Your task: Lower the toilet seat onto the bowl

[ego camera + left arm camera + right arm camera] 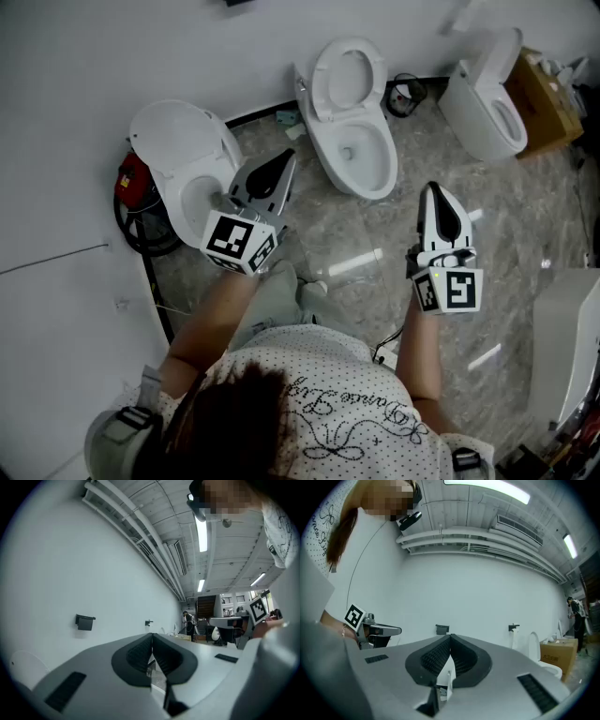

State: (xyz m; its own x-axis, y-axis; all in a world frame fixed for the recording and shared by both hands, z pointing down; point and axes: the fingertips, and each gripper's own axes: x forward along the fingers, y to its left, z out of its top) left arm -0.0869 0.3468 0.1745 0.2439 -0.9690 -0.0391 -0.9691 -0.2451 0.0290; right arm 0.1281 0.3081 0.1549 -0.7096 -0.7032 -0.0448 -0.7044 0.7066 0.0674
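The left gripper [282, 163] and right gripper [434, 190]: pale grey shells, black ribbed pads [137, 656] lining the fingers, a black-and-white marker cube [239, 242] behind them. Person wears white dotted short-sleeved top [319, 389], black script lettering

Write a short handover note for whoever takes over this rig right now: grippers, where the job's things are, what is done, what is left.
Grippers: the left gripper is shut and empty, held level in front of the left toilet. The right gripper is shut and empty, level above the floor.
Things: the middle toilet's seat stands raised behind its bowl.
Done: nothing yet; no seat is gripped.
Left: reach the seat and lower it onto the bowl. The middle toilet as target is a guess.
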